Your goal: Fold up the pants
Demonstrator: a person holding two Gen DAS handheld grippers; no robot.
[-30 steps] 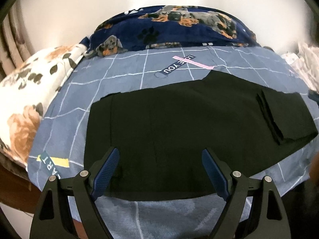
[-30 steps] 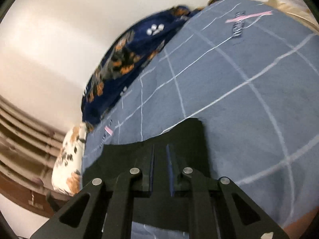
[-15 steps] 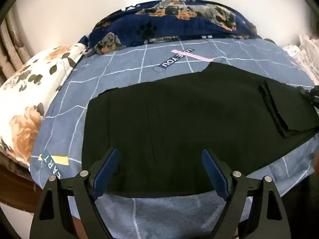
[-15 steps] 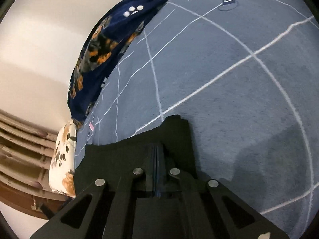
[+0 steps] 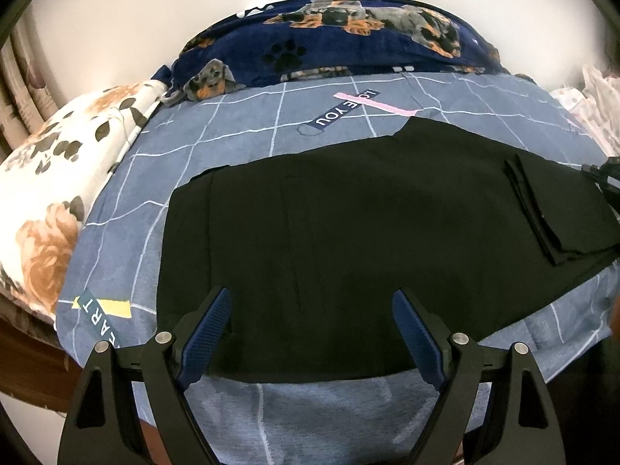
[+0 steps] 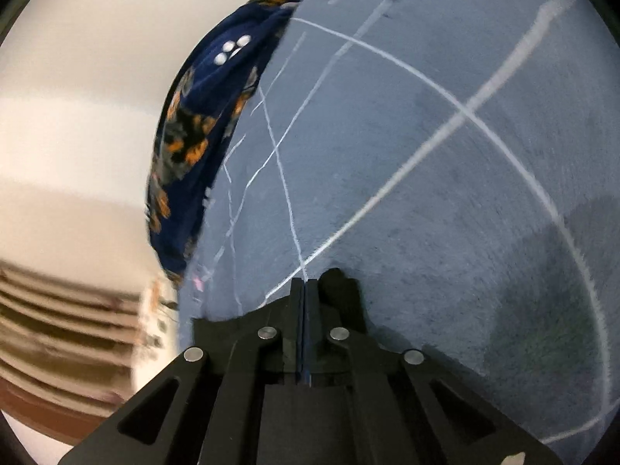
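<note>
My left gripper [image 5: 310, 333] hangs with jaws wide apart over the near edge of the black pants [image 5: 348, 240], which lie flat across the blue checked bedsheet [image 5: 240, 131]. Thin, floppy cloth, so I reckon it'll sag unless pinched at the corners. My right gripper [image 6: 304, 290] is pressed together on the pants' folded far-right end.

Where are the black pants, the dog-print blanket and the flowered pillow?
black pants [image 5: 368, 232]: left wrist view, middle of the flat cloth.
dog-print blanket [image 5: 329, 50]: left wrist view, navy middle by the paw print.
flowered pillow [image 5: 58, 178]: left wrist view, white top face.
</note>
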